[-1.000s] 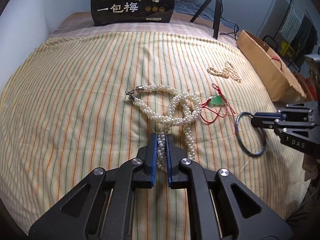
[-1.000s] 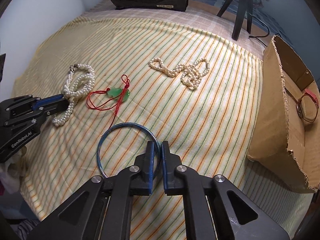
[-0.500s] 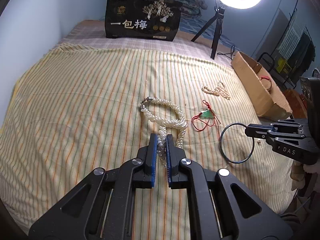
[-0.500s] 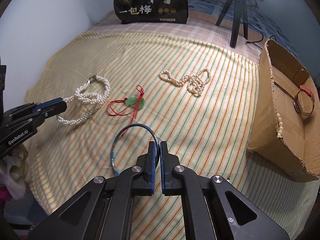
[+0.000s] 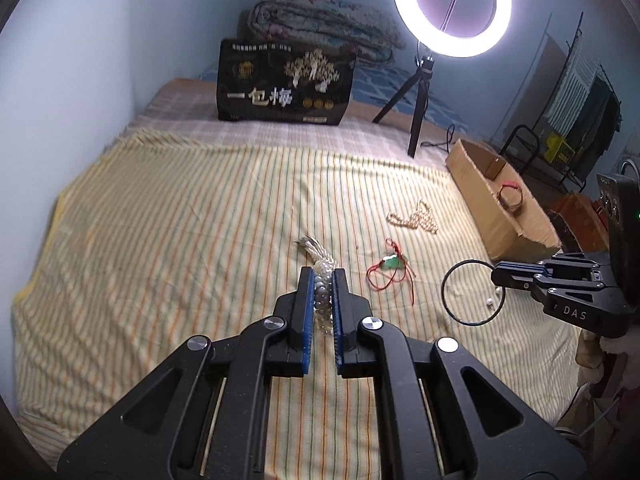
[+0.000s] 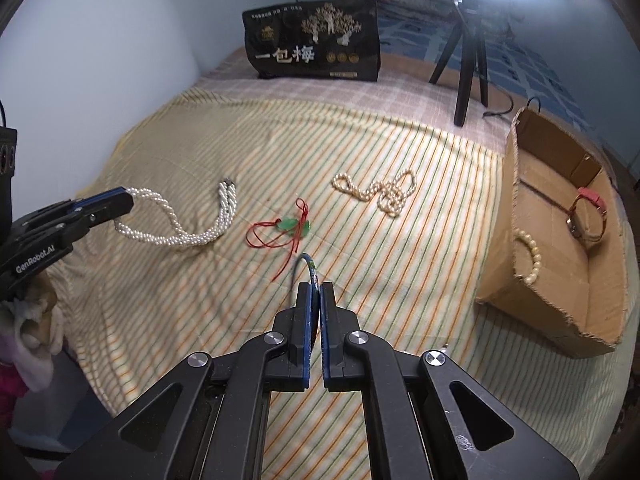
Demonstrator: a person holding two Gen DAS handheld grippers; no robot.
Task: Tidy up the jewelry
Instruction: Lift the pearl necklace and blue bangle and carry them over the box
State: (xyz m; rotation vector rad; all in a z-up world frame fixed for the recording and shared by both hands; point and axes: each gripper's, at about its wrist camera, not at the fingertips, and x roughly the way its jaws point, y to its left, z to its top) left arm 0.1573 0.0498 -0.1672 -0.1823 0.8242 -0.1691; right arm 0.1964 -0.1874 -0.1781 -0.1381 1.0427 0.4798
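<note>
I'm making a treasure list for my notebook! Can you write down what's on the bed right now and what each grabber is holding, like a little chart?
left gripper: shut on the twisted pearl necklace
right gripper: shut on the blue bangle, held off the cloth
lying on the striped cloth: green pendant on red cord, small pearl strand
cardboard box: at the cloth's right edge, open on top
inside the box: red-strap watch, pearl bracelet
behind the cloth: black bag, ring light on a tripod
</note>
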